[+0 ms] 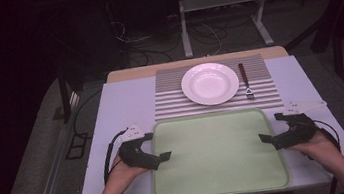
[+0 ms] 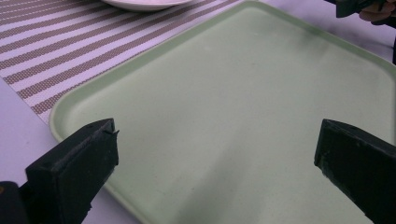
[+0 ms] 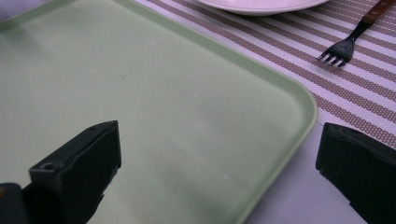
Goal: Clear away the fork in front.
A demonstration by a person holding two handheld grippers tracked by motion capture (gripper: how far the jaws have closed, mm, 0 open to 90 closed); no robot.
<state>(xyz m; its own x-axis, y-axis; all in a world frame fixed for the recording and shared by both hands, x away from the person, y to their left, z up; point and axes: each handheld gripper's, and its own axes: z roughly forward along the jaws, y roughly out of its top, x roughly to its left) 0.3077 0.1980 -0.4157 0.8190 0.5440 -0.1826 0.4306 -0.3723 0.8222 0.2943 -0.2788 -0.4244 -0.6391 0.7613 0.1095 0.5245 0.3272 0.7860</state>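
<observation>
Hand-held grippers [image 1: 165, 155] [image 1: 263, 138] agape — tray [image 1: 222, 189] crosswise.

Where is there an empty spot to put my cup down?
The green tray is bare between the left gripper and the right gripper. The white table is free left of the striped mat. It is crowded on the mat, where the plate and fork lie.
</observation>
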